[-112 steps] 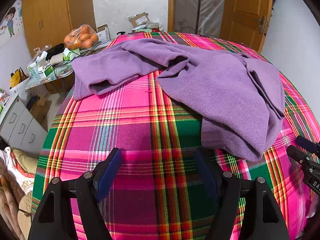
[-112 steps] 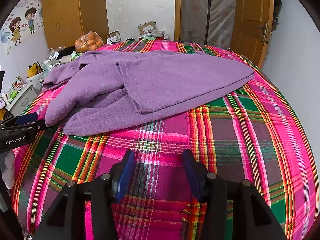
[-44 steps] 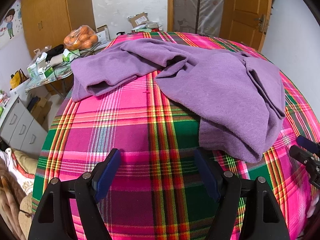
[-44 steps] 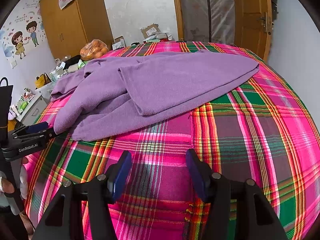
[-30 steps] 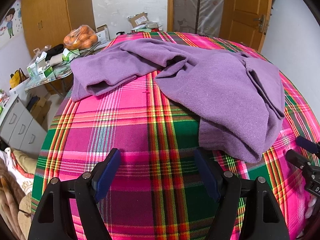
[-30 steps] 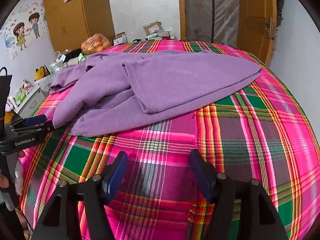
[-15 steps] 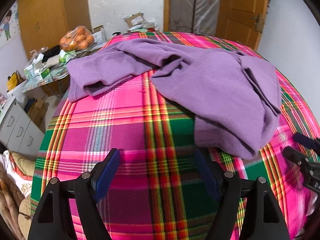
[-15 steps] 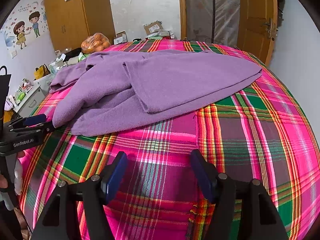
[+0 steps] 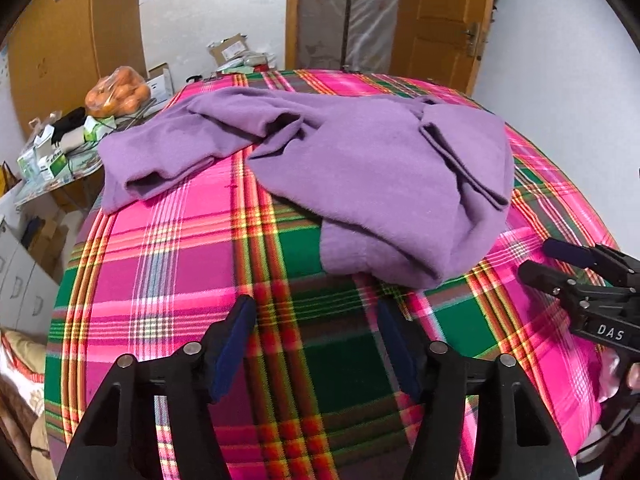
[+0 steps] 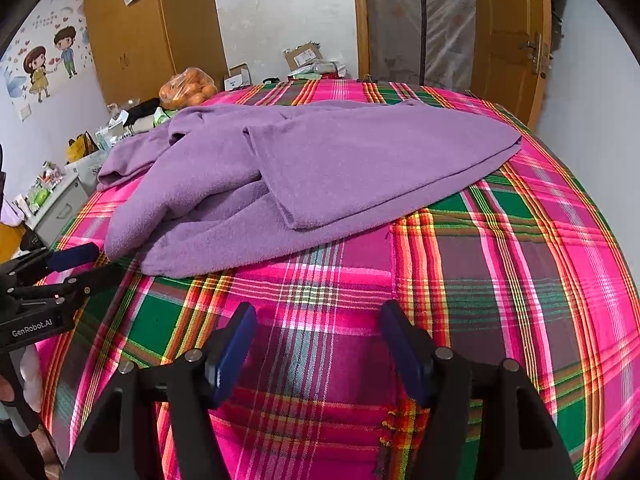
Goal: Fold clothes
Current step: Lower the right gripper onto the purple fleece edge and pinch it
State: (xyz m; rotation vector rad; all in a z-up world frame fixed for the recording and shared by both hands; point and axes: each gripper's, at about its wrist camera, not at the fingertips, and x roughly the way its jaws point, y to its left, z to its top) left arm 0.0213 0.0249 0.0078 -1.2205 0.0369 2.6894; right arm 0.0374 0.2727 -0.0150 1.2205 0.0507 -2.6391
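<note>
A purple fleece garment (image 9: 360, 160) lies rumpled on the plaid bed cover (image 9: 180, 248), one sleeve stretched toward the left edge. In the right wrist view the same garment (image 10: 320, 168) spreads across the far half of the bed. My left gripper (image 9: 316, 316) hovers over bare plaid just short of the garment's near hem; its jaws are closing with nothing between them. My right gripper (image 10: 318, 324) hangs open over bare plaid, a short way before the garment's edge. Each gripper shows at the side of the other's view: the right gripper (image 9: 560, 260), the left gripper (image 10: 80, 262).
A cluttered side table (image 9: 60, 152) with boxes and a bag of oranges (image 9: 116, 92) stands left of the bed. White drawers (image 9: 20, 280) sit below it. A wooden door (image 9: 444, 20) and wardrobe (image 10: 132, 40) line the far wall. A hand (image 10: 16, 372) holds the left gripper.
The left gripper's fingers have drawn a little closer together and its view has tilted and shifted slightly. The right gripper and the garment have stayed where they were.
</note>
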